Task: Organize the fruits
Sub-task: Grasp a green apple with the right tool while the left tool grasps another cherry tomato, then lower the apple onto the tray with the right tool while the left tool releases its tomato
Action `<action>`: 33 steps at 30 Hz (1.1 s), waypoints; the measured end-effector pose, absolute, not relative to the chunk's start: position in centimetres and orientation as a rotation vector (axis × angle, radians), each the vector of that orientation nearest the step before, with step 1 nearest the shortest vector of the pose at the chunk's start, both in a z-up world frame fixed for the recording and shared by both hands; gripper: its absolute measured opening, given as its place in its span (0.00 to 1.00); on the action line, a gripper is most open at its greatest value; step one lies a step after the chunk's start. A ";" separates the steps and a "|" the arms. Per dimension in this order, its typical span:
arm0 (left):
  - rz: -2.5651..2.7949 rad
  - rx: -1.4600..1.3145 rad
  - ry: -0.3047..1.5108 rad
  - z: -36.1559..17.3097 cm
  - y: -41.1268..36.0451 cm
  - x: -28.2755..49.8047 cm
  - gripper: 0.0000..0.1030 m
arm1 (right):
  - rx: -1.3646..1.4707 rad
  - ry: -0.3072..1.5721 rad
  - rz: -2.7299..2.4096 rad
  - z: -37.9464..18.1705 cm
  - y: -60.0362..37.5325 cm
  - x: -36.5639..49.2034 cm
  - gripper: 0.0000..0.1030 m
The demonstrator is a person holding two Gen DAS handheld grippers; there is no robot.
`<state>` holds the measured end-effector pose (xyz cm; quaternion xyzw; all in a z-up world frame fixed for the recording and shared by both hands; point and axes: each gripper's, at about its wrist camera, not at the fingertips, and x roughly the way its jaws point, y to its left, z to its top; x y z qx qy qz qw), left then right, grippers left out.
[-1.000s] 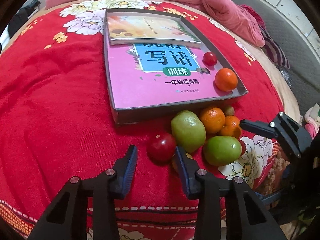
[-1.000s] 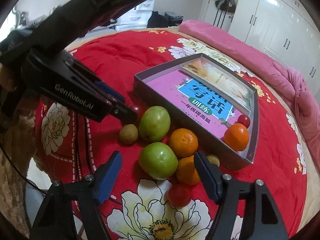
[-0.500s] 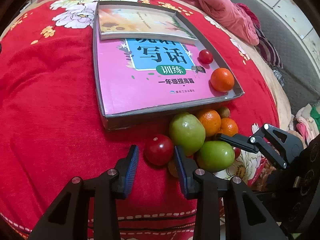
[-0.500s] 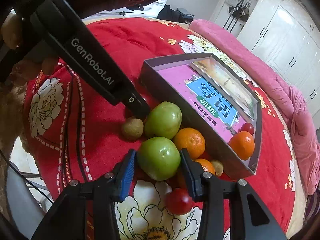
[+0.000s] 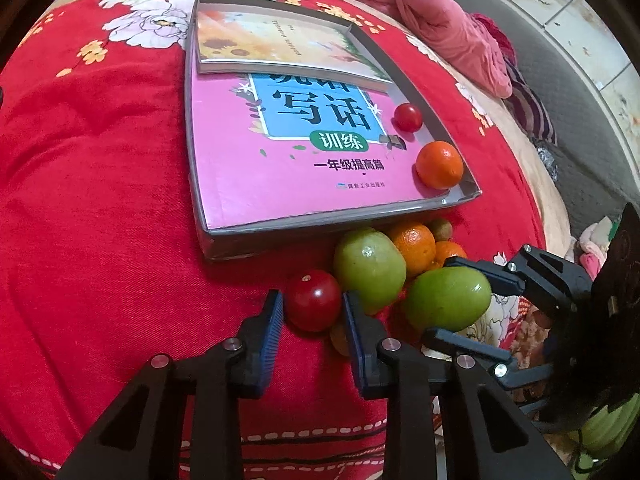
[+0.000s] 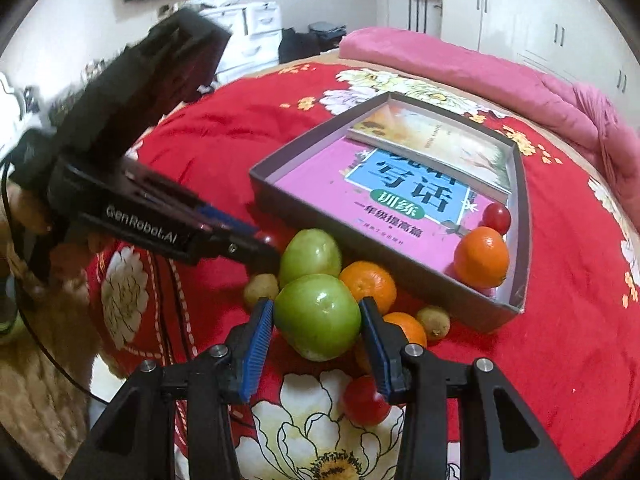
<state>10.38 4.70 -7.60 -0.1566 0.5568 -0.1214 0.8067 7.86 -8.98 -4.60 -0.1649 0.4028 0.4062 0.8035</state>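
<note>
My left gripper (image 5: 313,312) is shut on a red tomato (image 5: 313,306), with a blue pad on each side of it. Just to its right, my right gripper (image 6: 316,320) is shut on a green fruit (image 6: 318,322), also seen in the left wrist view (image 5: 448,300). Behind them lie a second green fruit (image 5: 368,266), two oranges (image 6: 368,282) (image 6: 408,328), small brownish fruits (image 6: 261,288) and another tomato (image 6: 364,400). The grey box (image 5: 320,224) beyond holds two books, an orange (image 5: 439,165) and a small tomato (image 5: 408,117).
Everything rests on a red floral bedspread (image 5: 100,200). A pink quilt (image 5: 440,12) is bunched at the far side. The bed's edge drops off near the fruit pile on the right gripper's side. White wardrobes (image 6: 540,20) stand against the wall.
The left gripper moved forward and shut on the red tomato. The right gripper came in from the side and shut on the nearer green fruit.
</note>
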 end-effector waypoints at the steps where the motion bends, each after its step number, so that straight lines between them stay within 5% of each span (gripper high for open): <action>1: -0.257 -0.335 1.184 -7.4 4.6 10.4 0.30 | -0.343 0.861 0.871 -4.5 -9.1 7.9 0.43; 33: -0.105 -0.232 0.954 0.0 5.2 7.1 0.30 | -0.167 0.734 0.855 -0.7 -11.4 8.5 0.43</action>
